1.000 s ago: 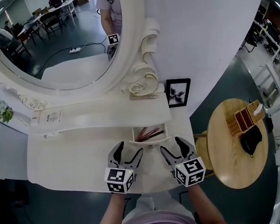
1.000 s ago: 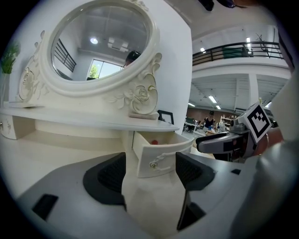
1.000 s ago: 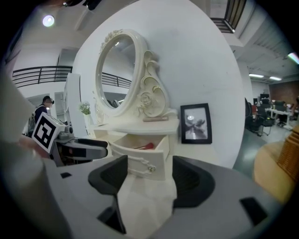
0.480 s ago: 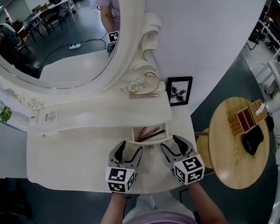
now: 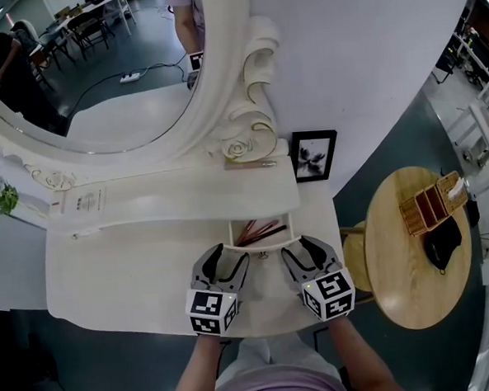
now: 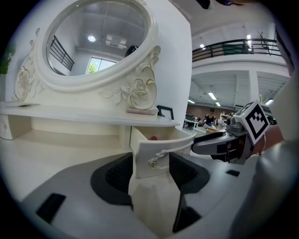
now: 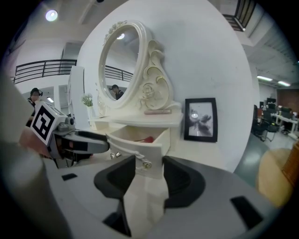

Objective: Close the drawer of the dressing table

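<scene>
The small white drawer [image 5: 262, 233] of the dressing table [image 5: 133, 272] stands pulled out, with reddish-brown sticks [image 5: 259, 230] lying inside. Its curved front [image 6: 161, 148] carries a rope-like handle with a small knob [image 7: 146, 164]. My left gripper [image 5: 230, 262] sits just before the left end of that front, my right gripper [image 5: 299, 253] before the right end. Both pairs of jaws are closing with nothing pressed between the pads. In the left gripper view the left gripper [image 6: 150, 164] frames the drawer front; in the right gripper view the right gripper [image 7: 148, 170] frames the knob.
A large oval mirror [image 5: 96, 67] in an ornate white frame rises behind a raised shelf [image 5: 178, 194]. A black picture frame [image 5: 312, 157] stands at the back right. To the right is a round wooden table [image 5: 399, 288] with a wooden organizer [image 5: 427, 207] and a black item [image 5: 439, 243].
Both grippers' jaws have narrowed while the hands stayed in front of the drawer. The drawer is as far out as before.
</scene>
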A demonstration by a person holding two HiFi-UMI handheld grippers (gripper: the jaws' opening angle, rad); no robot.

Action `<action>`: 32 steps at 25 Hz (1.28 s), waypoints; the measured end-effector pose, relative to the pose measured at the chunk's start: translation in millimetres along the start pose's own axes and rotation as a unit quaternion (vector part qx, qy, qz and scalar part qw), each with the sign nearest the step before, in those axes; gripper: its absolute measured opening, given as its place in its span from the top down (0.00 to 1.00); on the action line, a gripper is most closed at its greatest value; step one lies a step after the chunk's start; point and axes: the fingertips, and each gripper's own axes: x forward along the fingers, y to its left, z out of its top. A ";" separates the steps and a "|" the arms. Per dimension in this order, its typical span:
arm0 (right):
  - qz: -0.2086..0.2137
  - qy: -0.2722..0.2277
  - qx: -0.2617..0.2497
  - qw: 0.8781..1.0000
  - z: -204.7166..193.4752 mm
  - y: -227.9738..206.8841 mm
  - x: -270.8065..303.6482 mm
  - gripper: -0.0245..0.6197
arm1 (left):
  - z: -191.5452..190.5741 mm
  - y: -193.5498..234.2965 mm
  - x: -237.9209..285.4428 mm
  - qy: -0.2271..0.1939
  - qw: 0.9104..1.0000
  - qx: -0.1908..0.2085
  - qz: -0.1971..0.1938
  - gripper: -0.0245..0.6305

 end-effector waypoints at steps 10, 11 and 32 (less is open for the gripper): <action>0.001 -0.003 -0.007 1.000 -0.4 0.0 -0.3 0.67 | -1.6 0.4 1.7 0.007 1.000 0.009 0.009 0.64; 0.001 -0.004 -0.008 1.000 -0.5 0.0 -0.2 0.67 | -1.7 0.5 1.8 0.007 1.000 0.008 0.009 0.64; 0.003 0.000 -0.013 1.000 2.5 -4.8 5.6 0.68 | 0.2 3.0 7.5 0.024 0.999 0.014 0.017 0.65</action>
